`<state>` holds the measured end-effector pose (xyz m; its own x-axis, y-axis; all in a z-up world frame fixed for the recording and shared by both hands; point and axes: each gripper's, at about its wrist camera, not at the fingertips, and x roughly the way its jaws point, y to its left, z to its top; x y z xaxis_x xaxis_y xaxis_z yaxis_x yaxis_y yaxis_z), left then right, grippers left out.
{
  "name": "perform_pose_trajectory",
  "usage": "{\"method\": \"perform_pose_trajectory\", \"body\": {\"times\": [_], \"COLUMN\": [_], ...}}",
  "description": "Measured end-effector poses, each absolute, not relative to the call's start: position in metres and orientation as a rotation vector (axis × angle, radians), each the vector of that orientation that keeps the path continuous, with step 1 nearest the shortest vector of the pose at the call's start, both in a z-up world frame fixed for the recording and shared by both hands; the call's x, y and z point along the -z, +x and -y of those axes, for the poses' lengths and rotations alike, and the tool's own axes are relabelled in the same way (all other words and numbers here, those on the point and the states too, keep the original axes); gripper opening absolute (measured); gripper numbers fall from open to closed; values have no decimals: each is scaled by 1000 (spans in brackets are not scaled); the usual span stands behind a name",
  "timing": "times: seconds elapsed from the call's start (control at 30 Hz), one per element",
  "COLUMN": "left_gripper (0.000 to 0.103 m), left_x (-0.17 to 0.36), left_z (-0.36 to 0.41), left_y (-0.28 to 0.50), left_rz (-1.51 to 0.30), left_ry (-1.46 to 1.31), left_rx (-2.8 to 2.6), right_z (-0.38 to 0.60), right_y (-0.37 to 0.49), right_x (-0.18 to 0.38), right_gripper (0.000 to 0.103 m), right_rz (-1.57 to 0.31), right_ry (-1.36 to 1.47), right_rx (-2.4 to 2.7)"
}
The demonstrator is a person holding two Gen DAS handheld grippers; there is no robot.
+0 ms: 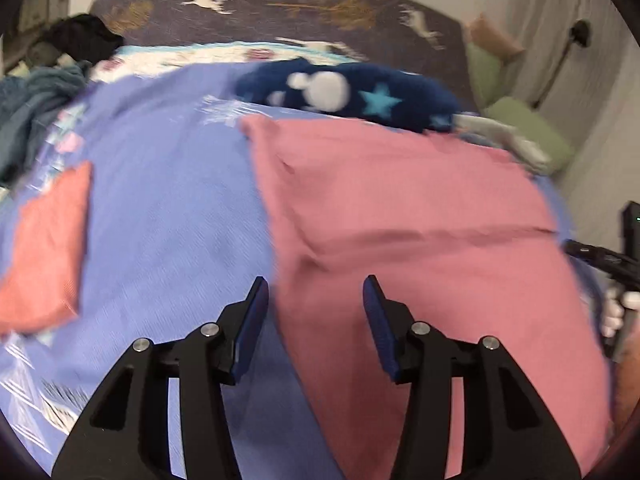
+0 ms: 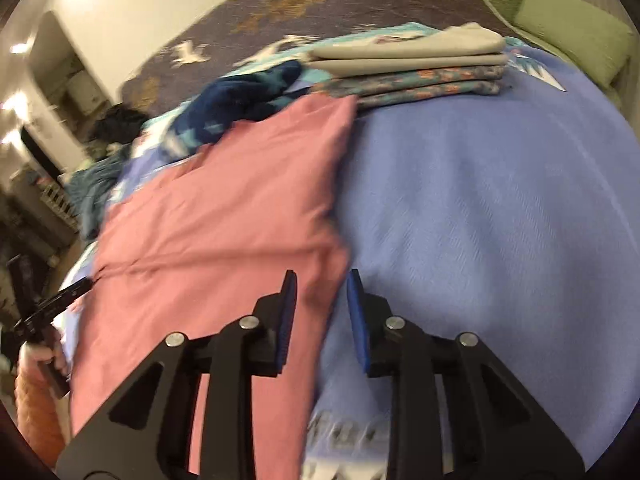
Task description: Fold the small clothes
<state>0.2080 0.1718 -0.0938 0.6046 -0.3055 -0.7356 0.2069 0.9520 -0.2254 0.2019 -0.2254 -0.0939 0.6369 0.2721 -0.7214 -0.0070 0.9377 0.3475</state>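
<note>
On a bed spread with a lilac sheet [image 2: 480, 208], a person works two hand-held grippers over a pink garment [image 1: 420, 220] lying flat and part-folded, one crease running across it. The left gripper [image 1: 316, 292] hovers above the garment's near left edge, fingers [image 1: 256, 304] standing apart and empty, one over the sheet, one over pink cloth. The right gripper [image 2: 322, 284] hangs over the opposite near edge, fingers [image 2: 289, 300] closer together with nothing between them. The garment stretches away from both pairs of fingers, long axis pointing toward the far side of the bed; each hand sits about equally near its own edge, so a next fold would likely start from these near corners. A stack of folded clothes [image 2: 412, 68] waits beyond the right fingers; a folded orange piece [image 1: 44, 248] lies left of the left fingers.
</note>
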Motion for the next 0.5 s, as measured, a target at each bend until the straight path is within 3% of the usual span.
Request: {"method": "perform_pose_trajectory", "body": {"times": [0.5], "left_gripper": [57], "left_x": [114], "left_z": [-184], "left_y": [39], "left_rz": [-875], "left_ry": [-235], "left_rx": [473], "right_z": [229], "right_y": [28], "right_x": [113], "right_gripper": [33], "right_rz": [-886], "right_ry": [461], "right_rx": [-330]}}
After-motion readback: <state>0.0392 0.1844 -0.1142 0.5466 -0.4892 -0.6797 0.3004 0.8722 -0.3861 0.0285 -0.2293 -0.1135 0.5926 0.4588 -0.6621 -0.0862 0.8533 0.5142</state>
